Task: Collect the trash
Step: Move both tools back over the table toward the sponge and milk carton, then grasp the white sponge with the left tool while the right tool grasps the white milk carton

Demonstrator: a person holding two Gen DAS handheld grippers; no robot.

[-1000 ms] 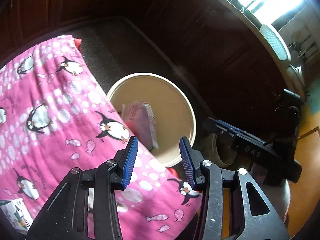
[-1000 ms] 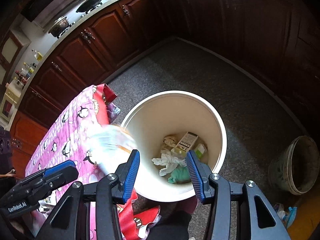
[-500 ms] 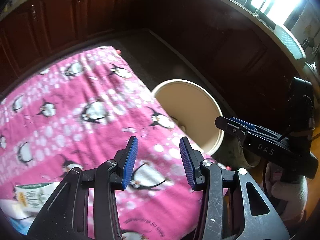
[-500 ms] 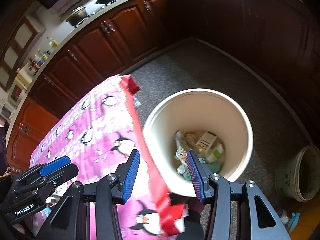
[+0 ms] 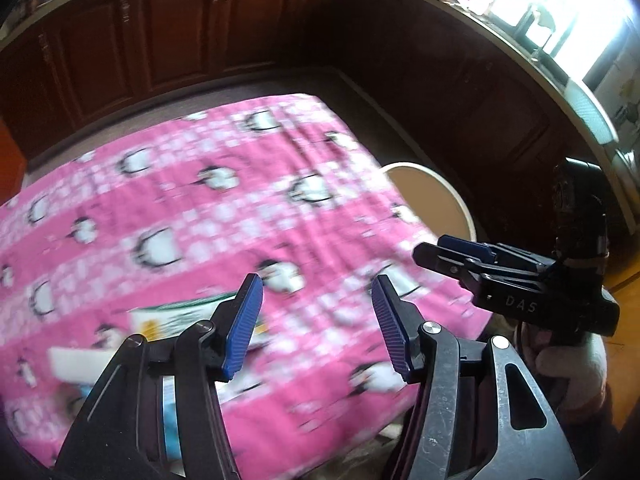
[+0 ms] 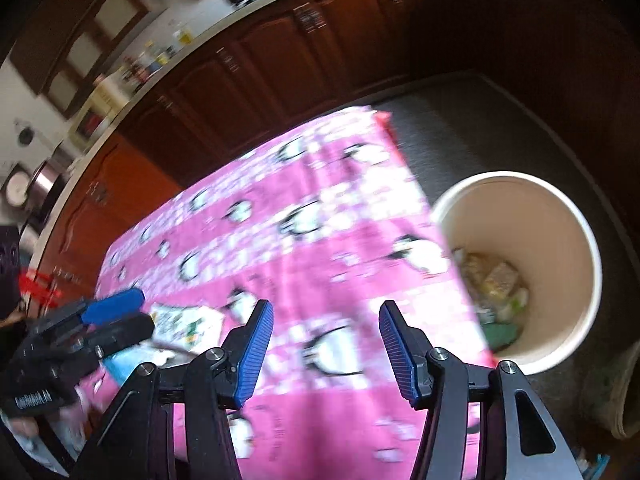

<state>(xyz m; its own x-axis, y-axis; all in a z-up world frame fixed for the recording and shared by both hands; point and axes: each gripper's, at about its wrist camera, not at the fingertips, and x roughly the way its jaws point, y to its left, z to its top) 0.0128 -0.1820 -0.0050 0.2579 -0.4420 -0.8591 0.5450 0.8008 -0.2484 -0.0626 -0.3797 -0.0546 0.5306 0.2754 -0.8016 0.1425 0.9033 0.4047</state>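
A table under a pink penguin cloth [image 5: 208, 216] [image 6: 304, 232] fills both views. My left gripper [image 5: 316, 324] hangs over it with its jaws opening and nothing between them. Just left of its left finger lies a white and green wrapper [image 5: 176, 316], with a light blue packet [image 5: 170, 412] below it. My right gripper [image 6: 326, 354] is also over the cloth, jaws opening and empty. The same wrapper [image 6: 184, 322] lies to its left, beside the left gripper [image 6: 100, 320]. The cream trash bin [image 6: 560, 240] [image 5: 432, 200] stands on the floor past the table's right edge, with several bits of trash inside.
Dark wooden cabinets [image 5: 172, 40] ring the room, with grey carpet [image 6: 460, 132] between them and the table. A worn pot [image 6: 616, 396] sits on the floor at the right. A bright window [image 5: 560, 12] is at the upper right. A gloved hand [image 5: 568, 368] holds the right gripper.
Both grippers have swung left, away from the bin and over the table. The items that were dropping into the bin are gone from the jaws. Both pairs of jaws now stand wider.
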